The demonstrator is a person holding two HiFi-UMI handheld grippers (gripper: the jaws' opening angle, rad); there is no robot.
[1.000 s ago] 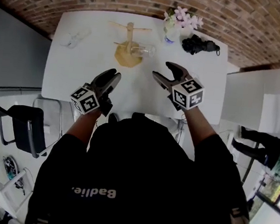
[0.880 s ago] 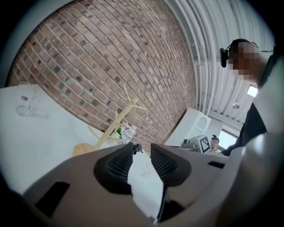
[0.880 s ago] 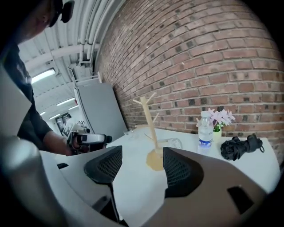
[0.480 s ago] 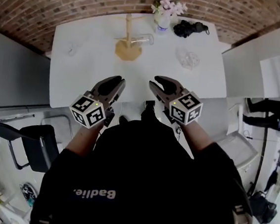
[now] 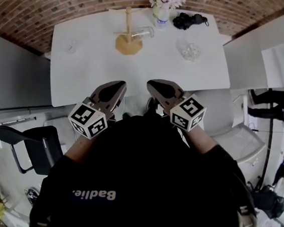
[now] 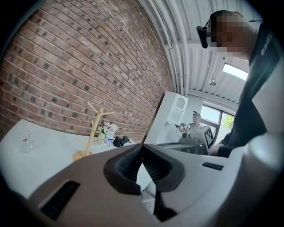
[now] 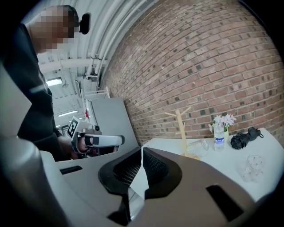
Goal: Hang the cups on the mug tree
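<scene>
three clear cups sit on the white table (image 5: 85, 74), none on the mug tree (image 5: 127, 29): one cup (image 5: 71, 45) near the left edge, a second cup (image 5: 142, 33) lying on its side just beside the wooden tree's base, and a third cup (image 5: 190, 51) further right, with a vase of flowers (image 5: 165, 2) and a black bundle (image 5: 190, 21) at the far edge. at the near edge, the left gripper (image 5: 118, 87) has just been closing and its jaws now meet with nothing between them. beside it, the right gripper (image 5: 154, 85) has closed likewise, also empty.
</scene>
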